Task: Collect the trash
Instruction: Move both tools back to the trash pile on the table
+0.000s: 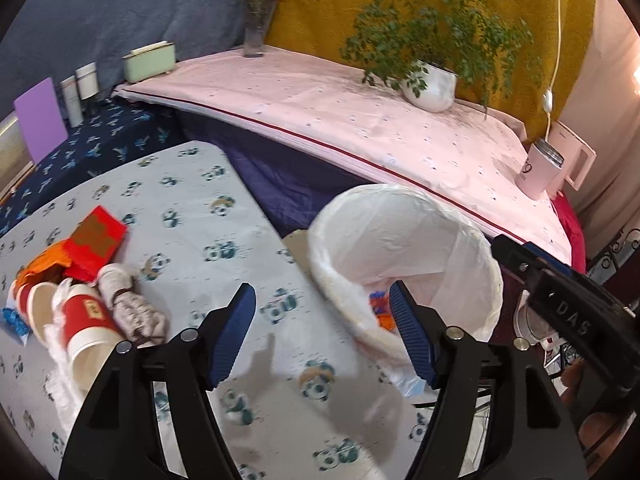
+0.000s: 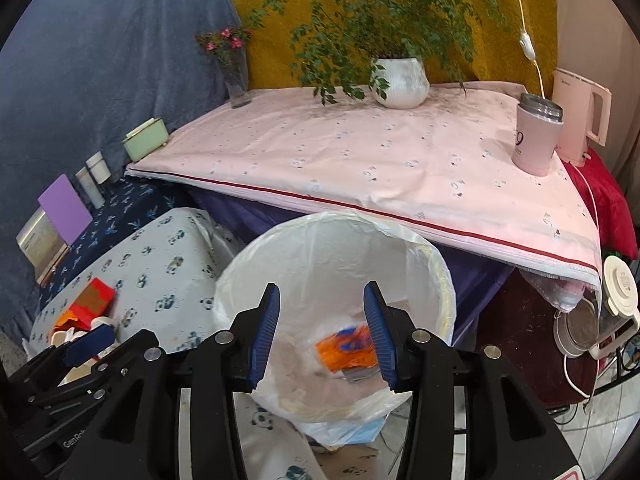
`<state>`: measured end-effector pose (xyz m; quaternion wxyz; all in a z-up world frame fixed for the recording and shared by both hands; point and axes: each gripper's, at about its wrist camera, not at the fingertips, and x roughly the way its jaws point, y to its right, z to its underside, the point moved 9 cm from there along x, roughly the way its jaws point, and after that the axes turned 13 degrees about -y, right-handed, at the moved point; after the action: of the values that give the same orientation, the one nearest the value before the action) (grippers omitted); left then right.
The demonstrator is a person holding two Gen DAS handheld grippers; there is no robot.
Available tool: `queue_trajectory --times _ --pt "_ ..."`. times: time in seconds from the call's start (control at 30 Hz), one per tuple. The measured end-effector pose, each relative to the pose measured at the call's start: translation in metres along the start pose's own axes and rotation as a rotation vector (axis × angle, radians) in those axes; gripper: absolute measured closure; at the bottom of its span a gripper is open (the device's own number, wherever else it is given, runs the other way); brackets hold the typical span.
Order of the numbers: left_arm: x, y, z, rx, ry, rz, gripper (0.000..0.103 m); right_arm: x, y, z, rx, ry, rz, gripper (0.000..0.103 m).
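White bin liner: thin crinkled plastic lines the round bin (image 2: 336, 280), which stands against the edge of the panda-print surface (image 1: 192, 216) with its mouth open upward.
Already binned: an orange and blue wrapper (image 2: 348, 350) lies at the bottom, blurred, among pale scraps.
Right gripper (image 2: 322, 334): it hangs above the bin mouth, ribbed blue fingers (image 2: 266, 332) parted about halfway, nothing between them.
Left gripper (image 1: 320, 336): it sits over the surface beside the bin rim, fingers (image 1: 236, 332) spread wide and empty.
Trash left: a heap at the surface's far left end — two red and white paper cups (image 1: 86, 326) on their sides, a flat red carton (image 1: 98, 246), a crumpled knotted cloth or paper bundle (image 1: 132, 308), orange torn packaging (image 1: 44, 264) and a scrap of blue wrapper (image 1: 14, 320).
Textures: the cups are smooth, rigid cylinders; the carton is stiff card with sharp corners; the bundle looks soft and squashy.
Step in hand: I judge a drop into the bin has been made, and both grippers are free for the next pick.
Next move: the left gripper, nearer the heap, would swing across to it and close on one piece — a cup wall or the carton edge seems the easiest hold — then carry it over the liner.
Risk: cups lying on their sides may roll off when nudged.
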<state>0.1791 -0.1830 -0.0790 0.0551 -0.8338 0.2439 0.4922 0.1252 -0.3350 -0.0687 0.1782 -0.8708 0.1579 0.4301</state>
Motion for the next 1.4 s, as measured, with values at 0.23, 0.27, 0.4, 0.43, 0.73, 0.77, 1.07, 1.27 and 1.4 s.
queue_trajectory --times 0.23,0.27,0.4,0.43,0.73,0.77,1.07,1.27,1.4 --pt "-0.031 -0.056 0.026 -0.097 0.027 -0.075 0.032 -0.022 -0.044 0.011 -0.061 0.010 -0.036 0.056" --pt "-0.035 -0.065 0.032 -0.111 0.027 -0.089 0.032 -0.024 -0.052 0.015 -0.073 0.009 -0.045 0.056" --pt "-0.045 -0.100 0.056 -0.159 0.010 -0.131 0.032 -0.029 -0.085 0.031 -0.117 -0.008 -0.079 0.056" --pt "-0.047 -0.108 0.062 -0.169 0.005 -0.142 0.032 -0.029 -0.094 0.035 -0.128 -0.014 -0.090 0.056" --pt "-0.059 -0.183 0.127 -0.290 -0.048 -0.208 0.025 -0.019 -0.175 0.087 -0.255 -0.112 -0.177 0.056" --pt "-0.059 -0.189 0.133 -0.299 -0.056 -0.209 0.025 -0.017 -0.184 0.093 -0.268 -0.125 -0.190 0.056" --pt "-0.065 -0.233 0.168 -0.387 -0.086 -0.218 0.020 0.000 -0.269 0.137 -0.402 -0.224 -0.281 0.067" --pt "-0.061 -0.251 0.184 -0.408 -0.116 -0.230 0.020 0.021 -0.306 0.161 -0.454 -0.297 -0.312 0.071" --pt "-0.061 -0.264 0.191 -0.436 -0.122 -0.229 0.020 0.034 -0.321 0.170 -0.474 -0.328 -0.310 0.072"
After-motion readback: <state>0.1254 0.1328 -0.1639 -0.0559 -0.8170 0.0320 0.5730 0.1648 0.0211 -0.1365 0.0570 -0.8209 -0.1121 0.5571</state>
